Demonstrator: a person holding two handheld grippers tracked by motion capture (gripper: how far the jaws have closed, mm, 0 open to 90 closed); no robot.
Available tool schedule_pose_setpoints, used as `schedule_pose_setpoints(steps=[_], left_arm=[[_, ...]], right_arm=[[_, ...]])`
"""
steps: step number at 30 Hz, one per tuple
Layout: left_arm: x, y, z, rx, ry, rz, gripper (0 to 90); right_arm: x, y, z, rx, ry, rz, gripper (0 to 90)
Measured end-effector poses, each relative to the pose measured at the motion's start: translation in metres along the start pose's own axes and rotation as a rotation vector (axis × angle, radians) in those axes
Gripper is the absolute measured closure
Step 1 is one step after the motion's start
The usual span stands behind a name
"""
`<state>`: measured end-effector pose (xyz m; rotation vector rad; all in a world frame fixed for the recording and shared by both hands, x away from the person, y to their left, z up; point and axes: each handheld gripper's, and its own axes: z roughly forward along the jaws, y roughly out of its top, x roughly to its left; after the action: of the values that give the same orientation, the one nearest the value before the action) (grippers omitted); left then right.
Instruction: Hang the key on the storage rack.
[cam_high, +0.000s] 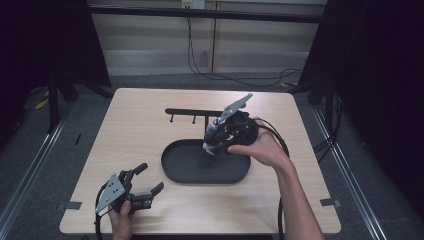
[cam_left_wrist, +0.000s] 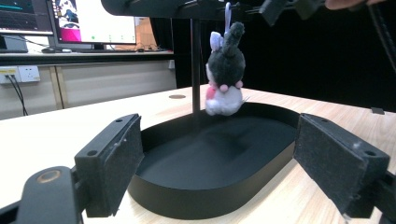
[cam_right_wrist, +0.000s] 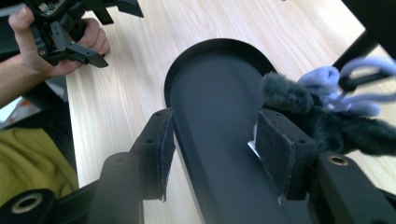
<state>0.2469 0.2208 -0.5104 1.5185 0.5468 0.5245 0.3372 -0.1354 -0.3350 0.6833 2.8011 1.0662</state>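
Both claws open: right claw apparently beside plush, above tray rim.

Light wood table; black oval tray with upright hanger stand near centre.

Black oval tray on pale woodgrain table; dark grey, white and pink plush rabbit, lilac loop.
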Motion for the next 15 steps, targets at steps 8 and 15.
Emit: schedule_pose_setpoints(steps=[8, 15], left_arm=[[0.0, 0.0, 0.0, 0.001, 0.0, 0.0, 15.5], [0.0, 0.0, 0.0, 0.001, -0.002, 0.005, 15.5]], right_arm=[[0.013, -0.054, 0.006, -0.164, -0.072, 0.091, 39.0], [0.032, -0.099, 0.021, -0.255, -0.103, 0.146, 27.8]])
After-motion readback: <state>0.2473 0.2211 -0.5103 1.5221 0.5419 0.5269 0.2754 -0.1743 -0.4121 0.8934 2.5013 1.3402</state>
